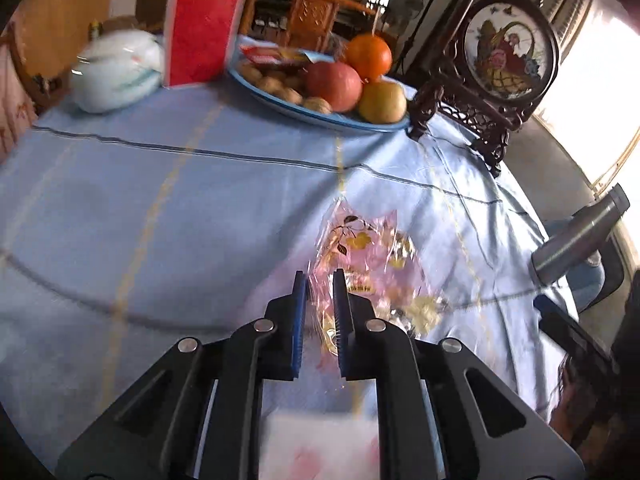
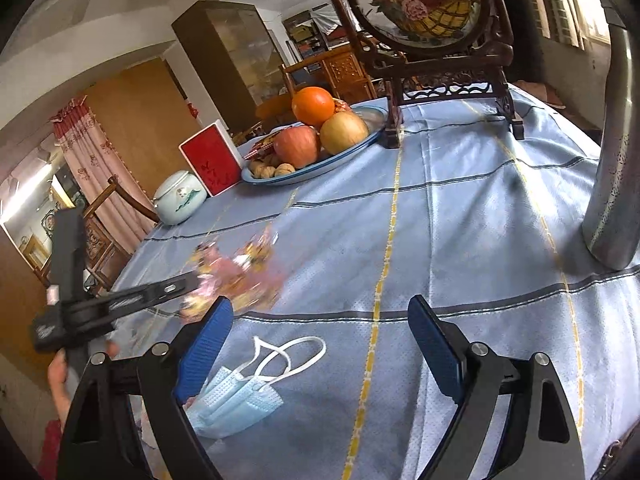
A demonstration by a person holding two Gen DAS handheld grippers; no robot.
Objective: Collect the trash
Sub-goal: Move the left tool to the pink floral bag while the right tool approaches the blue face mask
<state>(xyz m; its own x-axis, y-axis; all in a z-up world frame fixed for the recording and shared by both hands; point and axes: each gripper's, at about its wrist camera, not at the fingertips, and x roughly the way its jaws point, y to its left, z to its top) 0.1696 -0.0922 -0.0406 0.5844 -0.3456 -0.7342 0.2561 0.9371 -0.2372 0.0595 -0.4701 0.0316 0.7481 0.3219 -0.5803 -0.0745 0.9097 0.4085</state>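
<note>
My left gripper (image 1: pixel 320 280) is clenched on the pink wrapper (image 1: pixel 372 248); right gripper (image 2: pixel 320 312) stands released, w/ the face mask (image 2: pixel 236 400) just under its left finger (nearer hand).

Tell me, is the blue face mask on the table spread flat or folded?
Folded. The face mask lies doubled over on the tablecloth, its white ear loops trailing loose beside it.
</note>
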